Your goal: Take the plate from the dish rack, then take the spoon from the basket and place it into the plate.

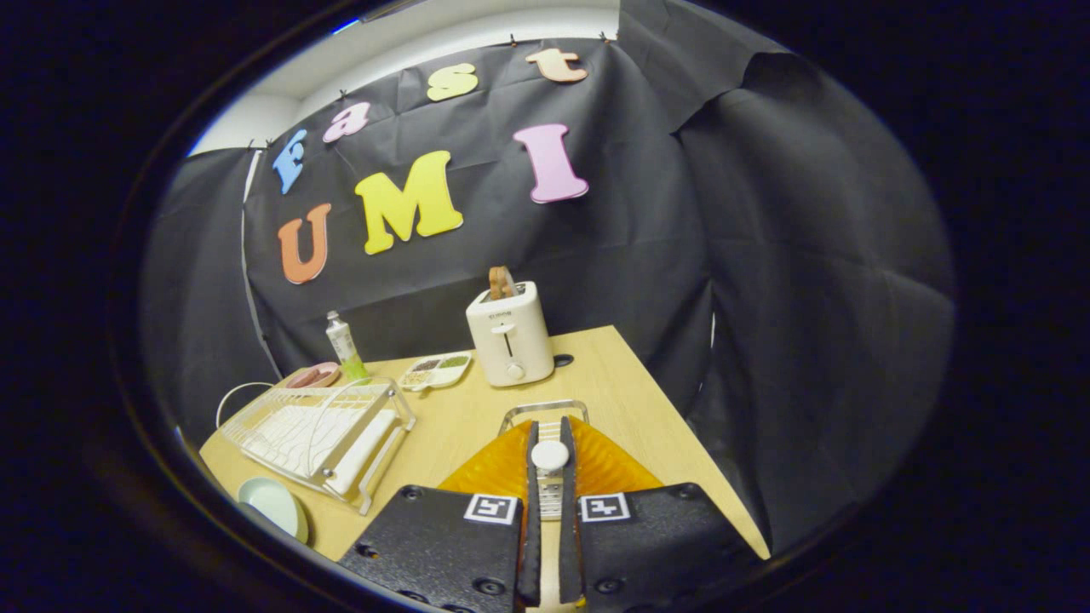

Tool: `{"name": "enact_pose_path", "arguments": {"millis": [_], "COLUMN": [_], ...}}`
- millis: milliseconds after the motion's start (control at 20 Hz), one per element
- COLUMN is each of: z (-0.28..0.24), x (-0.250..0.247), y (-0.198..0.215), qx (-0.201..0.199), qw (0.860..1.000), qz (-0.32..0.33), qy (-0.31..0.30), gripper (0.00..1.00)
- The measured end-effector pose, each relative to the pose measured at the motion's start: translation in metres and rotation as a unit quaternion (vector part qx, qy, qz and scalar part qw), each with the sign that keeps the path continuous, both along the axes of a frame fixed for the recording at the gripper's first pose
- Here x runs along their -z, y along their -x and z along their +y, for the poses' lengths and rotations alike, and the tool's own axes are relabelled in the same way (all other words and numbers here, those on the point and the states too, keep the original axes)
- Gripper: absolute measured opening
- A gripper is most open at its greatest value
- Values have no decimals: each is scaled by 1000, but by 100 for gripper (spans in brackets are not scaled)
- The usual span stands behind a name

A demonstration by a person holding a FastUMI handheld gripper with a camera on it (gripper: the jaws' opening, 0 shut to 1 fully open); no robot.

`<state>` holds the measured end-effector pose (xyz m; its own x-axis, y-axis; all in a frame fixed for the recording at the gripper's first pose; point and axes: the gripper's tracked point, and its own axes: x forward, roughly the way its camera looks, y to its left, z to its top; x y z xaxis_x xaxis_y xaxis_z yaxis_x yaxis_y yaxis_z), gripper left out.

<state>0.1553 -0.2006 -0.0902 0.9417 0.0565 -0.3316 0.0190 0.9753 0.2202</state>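
My gripper (pixel 550 436) hangs over the orange basket (pixel 609 464), whose wire handle shows just beyond the fingertips. The two black fingers (pixel 532 477) stand almost together and pinch a white spoon (pixel 549 456); its round end shows between them, and its stem runs back between the pads. A pale green plate (pixel 274 507) lies flat on the wooden table (pixel 443 426), to the left of the gripper and just in front of the white wire dish rack (pixel 319 430). The rack holds no plate that I can see.
A white toaster (pixel 509 334) with a slice of bread stands at the back of the table beyond the basket. Left of it lie a small compartment tray (pixel 436 370), a green-based bottle (pixel 345 345) and a pink dish (pixel 313 375). The table's right edge runs close to the basket.
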Motion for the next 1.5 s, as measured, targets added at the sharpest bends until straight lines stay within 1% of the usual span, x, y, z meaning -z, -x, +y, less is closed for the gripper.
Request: {"name": "enact_pose_path", "arguments": {"millis": [200,350,550,650,750,900,1050,1250,1500], "z": [1,20,67,100,142,201,250,300,347], "x": [-53,-94,-132,-142,-147,-137,-118,-80,-28], "y": [26,57,99,122,140,160,171,178,186], "qx": [9,-8,-58,-97,-149,-223,-283,-341,-406], "qw": [999,997,993,990,984,971,955,934,902], "qz": [-32,-58,-74,-75,-71,-46,-20,28,105], "qy": [26,44,64,70,65,70,91,102,99], "gripper": [13,13,13,13,13,13,13,13,13]}}
